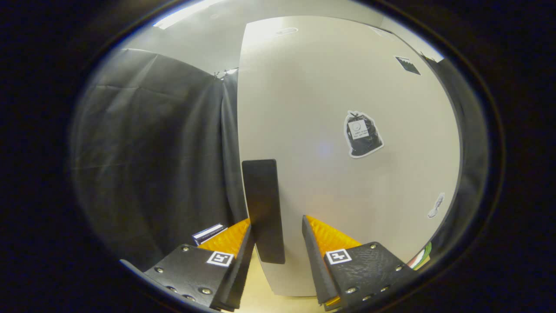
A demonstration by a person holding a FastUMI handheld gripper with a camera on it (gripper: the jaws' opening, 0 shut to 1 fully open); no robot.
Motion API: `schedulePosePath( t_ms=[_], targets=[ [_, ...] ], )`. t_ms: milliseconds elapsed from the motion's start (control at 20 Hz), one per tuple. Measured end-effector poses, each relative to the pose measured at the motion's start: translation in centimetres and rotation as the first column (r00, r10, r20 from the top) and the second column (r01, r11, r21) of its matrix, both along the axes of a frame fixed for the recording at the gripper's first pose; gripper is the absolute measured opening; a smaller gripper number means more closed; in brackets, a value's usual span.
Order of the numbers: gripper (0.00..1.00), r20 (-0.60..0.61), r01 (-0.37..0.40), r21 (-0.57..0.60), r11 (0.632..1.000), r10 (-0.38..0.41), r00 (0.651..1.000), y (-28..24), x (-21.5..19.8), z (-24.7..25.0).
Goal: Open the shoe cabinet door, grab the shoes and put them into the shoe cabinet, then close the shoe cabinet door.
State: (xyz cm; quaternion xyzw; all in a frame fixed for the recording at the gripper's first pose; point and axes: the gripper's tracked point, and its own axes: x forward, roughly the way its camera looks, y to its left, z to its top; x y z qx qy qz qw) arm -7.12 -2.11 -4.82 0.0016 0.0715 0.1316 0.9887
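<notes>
The gripper (276, 252) is right up at the shoe cabinet door (347, 143). The door is big and pale, and it looks shut. A flat black handle (263, 208) runs along the door's edge. The handle sits at 12 o'clock from the jaws, in the gap between them. The jaws are open a little wider than the handle, and I cannot tell if they touch it. A sticker of a black trash bag (362, 134) is on the door at 2 o'clock.
</notes>
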Motion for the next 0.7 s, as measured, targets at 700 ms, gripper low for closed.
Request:
schedulePosePath(
  t_ms=[700],
  targets=[
    [0.63, 0.010, 0.025, -0.001, 1.000, -0.025, 1.000, 0.20, -0.55, 0.12]
  ],
)
